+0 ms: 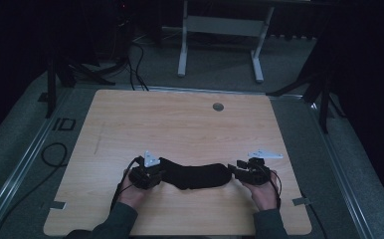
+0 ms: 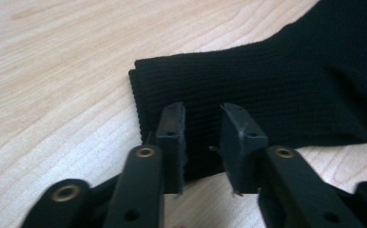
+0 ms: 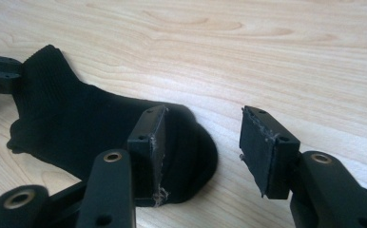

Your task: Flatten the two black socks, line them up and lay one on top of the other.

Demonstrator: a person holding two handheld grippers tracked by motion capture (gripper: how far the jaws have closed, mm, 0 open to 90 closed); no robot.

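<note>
Black sock (image 1: 197, 176) lies flat on the table (image 1: 180, 119), stretched between your two grippers. Your left gripper (image 2: 203, 137) has jaws narrowly parted over the ribbed cuff. Your right gripper (image 3: 203, 152) is spread wide at the toe.

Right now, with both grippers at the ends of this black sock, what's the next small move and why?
Probably close the left gripper on the cuff of the sock. Its jaws stand open with the ribbed cuff edge between them, not yet pinched. The right gripper is open wide at the toe end, one jaw over the fabric, so it likely grips next.
</note>
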